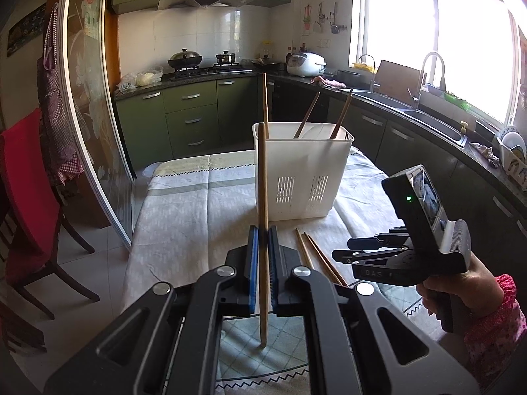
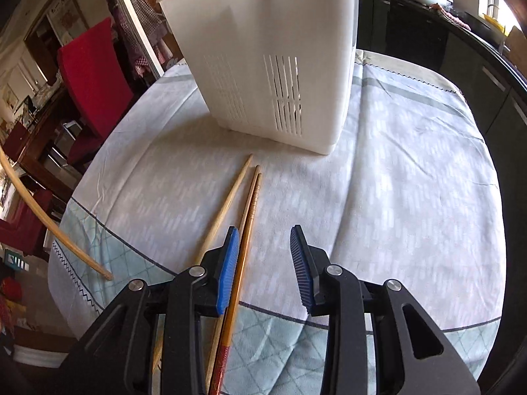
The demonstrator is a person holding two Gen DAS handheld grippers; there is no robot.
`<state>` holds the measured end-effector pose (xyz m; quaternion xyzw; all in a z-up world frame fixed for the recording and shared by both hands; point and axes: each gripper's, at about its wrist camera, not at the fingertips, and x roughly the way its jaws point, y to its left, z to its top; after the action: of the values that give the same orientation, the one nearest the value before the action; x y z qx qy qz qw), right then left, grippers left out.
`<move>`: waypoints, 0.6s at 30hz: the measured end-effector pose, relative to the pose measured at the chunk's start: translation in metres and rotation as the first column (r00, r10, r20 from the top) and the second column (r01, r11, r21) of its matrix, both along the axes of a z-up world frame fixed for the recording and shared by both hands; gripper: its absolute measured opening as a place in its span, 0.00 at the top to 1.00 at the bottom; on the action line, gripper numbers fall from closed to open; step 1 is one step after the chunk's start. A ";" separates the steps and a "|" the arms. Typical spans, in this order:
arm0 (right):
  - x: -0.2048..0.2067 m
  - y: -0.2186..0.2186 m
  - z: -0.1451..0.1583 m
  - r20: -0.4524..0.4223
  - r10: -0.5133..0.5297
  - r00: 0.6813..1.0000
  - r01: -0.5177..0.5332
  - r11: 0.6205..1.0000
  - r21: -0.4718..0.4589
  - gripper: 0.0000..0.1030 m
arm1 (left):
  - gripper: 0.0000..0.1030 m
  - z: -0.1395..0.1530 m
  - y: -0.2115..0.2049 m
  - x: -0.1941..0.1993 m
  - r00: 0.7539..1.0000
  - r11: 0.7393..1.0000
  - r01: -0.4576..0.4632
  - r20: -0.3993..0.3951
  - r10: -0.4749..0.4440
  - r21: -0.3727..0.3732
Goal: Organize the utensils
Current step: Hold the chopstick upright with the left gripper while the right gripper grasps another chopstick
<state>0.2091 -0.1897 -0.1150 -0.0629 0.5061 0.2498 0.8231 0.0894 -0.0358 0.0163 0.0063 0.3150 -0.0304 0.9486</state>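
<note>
My left gripper (image 1: pixel 262 263) is shut on a light wooden chopstick (image 1: pixel 262 197) and holds it upright above the table, in front of the white slotted utensil holder (image 1: pixel 296 177). The holder has three chopsticks (image 1: pixel 342 112) standing in it. My right gripper (image 2: pixel 265 263) is open, low over the table, with loose chopsticks (image 2: pixel 245 227) lying at its left finger; it is seen from the side in the left wrist view (image 1: pixel 342 253). The holder (image 2: pixel 273 52) stands just beyond them. The held chopstick (image 2: pixel 49 227) shows at the left edge of the right wrist view.
The table carries a pale patterned cloth (image 1: pixel 184 204). A red chair (image 1: pixel 29 197) stands to the left beside a glass sliding door. Dark kitchen counters with a sink (image 1: pixel 428 115) run along the right and back.
</note>
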 end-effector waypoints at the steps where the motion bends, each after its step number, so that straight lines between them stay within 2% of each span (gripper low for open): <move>1: 0.001 0.002 -0.002 0.000 -0.001 1.000 0.001 1.000 -0.013 0.68 | 0.94 0.000 0.000 0.000 1.000 1.000 0.002 0.001 -0.002 0.002; 9: 0.002 0.014 -0.015 0.004 0.018 1.000 -0.017 0.996 -0.091 0.68 | 0.94 -0.002 -0.001 -0.001 1.000 1.000 0.002 0.002 -0.002 0.009; 13: -0.006 0.019 -0.017 0.034 0.039 0.999 -0.034 0.990 -0.139 0.68 | 0.94 -0.003 0.001 0.000 1.000 1.000 0.000 0.001 0.000 0.010; 18: -0.011 0.023 -0.014 0.050 0.051 0.997 -0.045 0.992 -0.115 0.71 | 0.94 -0.003 0.003 0.001 1.000 1.000 -0.002 0.002 0.002 0.010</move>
<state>0.1985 -0.1669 -0.1294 -0.1285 0.4960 0.2383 0.8250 0.0903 -0.0325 0.0133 0.0108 0.3144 -0.0276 0.9488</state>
